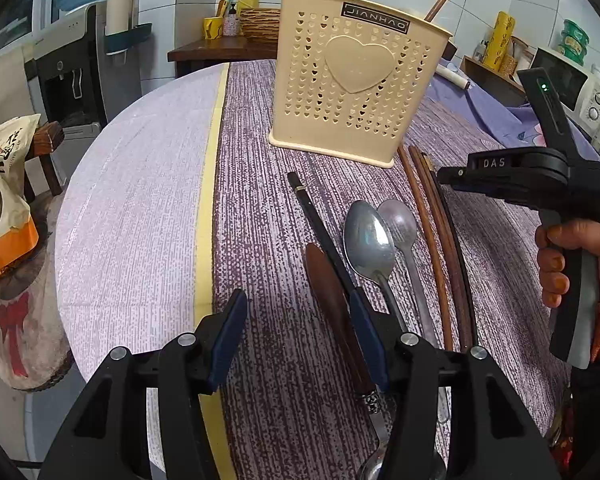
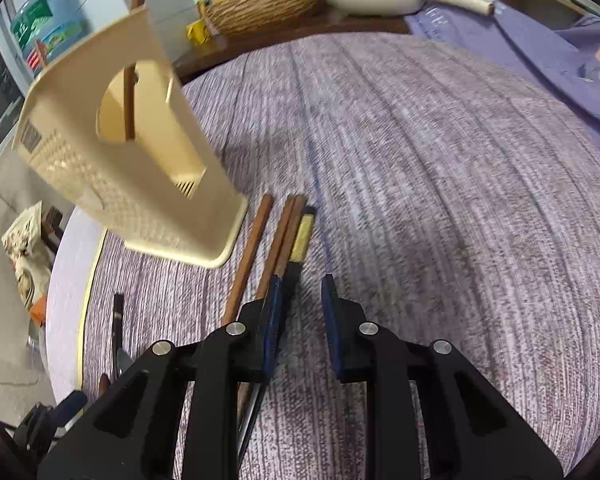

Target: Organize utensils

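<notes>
Standing in the cream perforated plastic utensil holder are only two brown chopsticks; spoons, a wooden-handled knife and more chopsticks lie on the tabletop. Left hand-held gripper gapes empty; right hand-held gripper is narrowed, gripping nothing.

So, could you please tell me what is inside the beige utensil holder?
Brown wooden sticks, likely chopsticks, poke out of the beige utensil holder; one also shows through its side opening in the right wrist view. Its walls hide their lower ends and anything else inside.
</notes>
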